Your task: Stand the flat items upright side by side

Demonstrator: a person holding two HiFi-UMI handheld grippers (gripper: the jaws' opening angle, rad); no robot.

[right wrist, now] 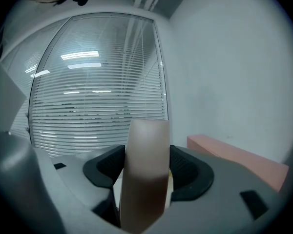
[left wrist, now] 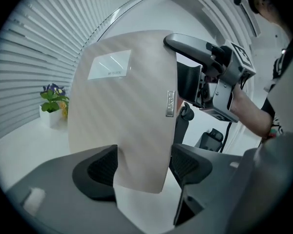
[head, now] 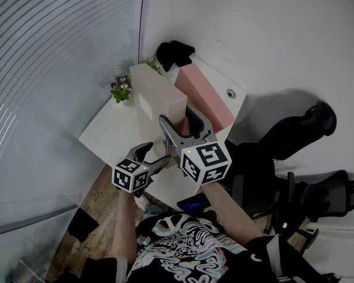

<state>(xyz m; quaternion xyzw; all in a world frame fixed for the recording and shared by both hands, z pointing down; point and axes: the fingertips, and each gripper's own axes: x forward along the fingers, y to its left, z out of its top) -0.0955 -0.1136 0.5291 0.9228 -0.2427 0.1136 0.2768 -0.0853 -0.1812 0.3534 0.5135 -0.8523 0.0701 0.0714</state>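
Gripping the beige box (right wrist: 145,179) by its narrow edge, my right gripper (right wrist: 146,167) holds it upright over the middle of the desk (head: 106,131). A pink box (head: 203,96) sits along the right edge. My left gripper (left wrist: 144,167) stands open around the beige box's lower corner, and its pads seem not to press it. A flower pot (head: 121,89) sits by the desk's left edge.

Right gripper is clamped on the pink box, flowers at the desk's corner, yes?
No. The right gripper is clamped on the beige box, not the pink box; the right gripper view shows it. The flowers are at the desk's corner.
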